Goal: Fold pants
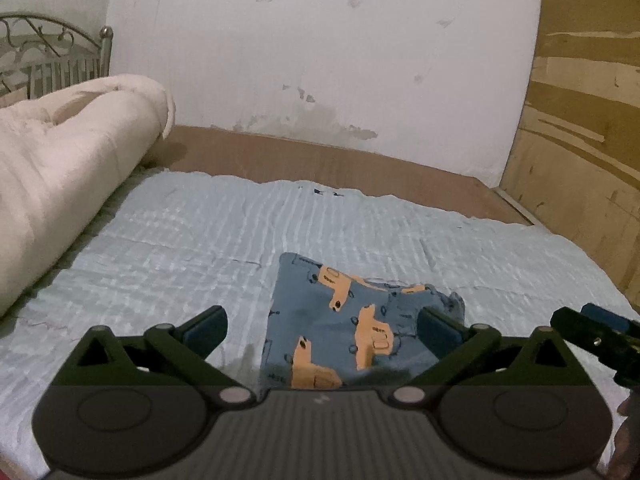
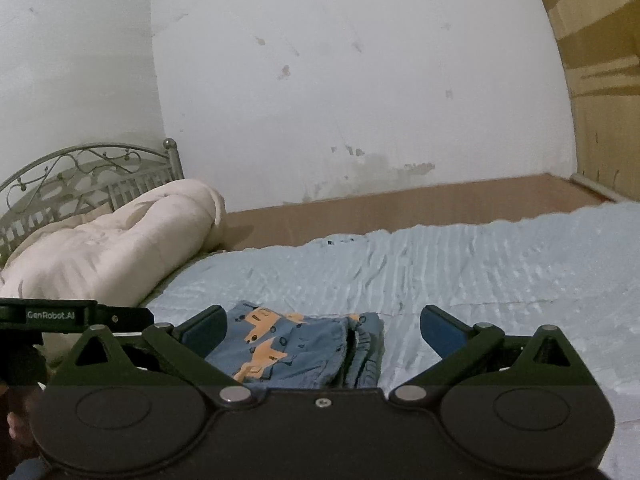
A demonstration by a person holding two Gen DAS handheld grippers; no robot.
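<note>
- The small blue cotton pants printed with orange vehicles (image 1: 344,320) lie folded into a compact packet on the pale blue quilted bedspread (image 1: 160,248), just ahead of both tools.
- Our left gripper (image 1: 324,328) stands with its jaws spread wide, nothing between the pads; the packet lies below and beyond them, apart from both fingers.
- Our right gripper (image 2: 324,332) is likewise spread and empty, the pants (image 2: 296,344) showing through its gap with the gathered waistband (image 2: 366,344) at the packet's right edge.
- We judge the cloth light, soft and limp: it will sag from any single pinch and the layers may slide apart.
- If another fold or a tidy is wanted, we would take it at two corners of one edge, pinching all layers together, not at the bulky elastic.
- The rolled cream comforter (image 1: 68,168) sits well apart at the left, out of our way.
</note>
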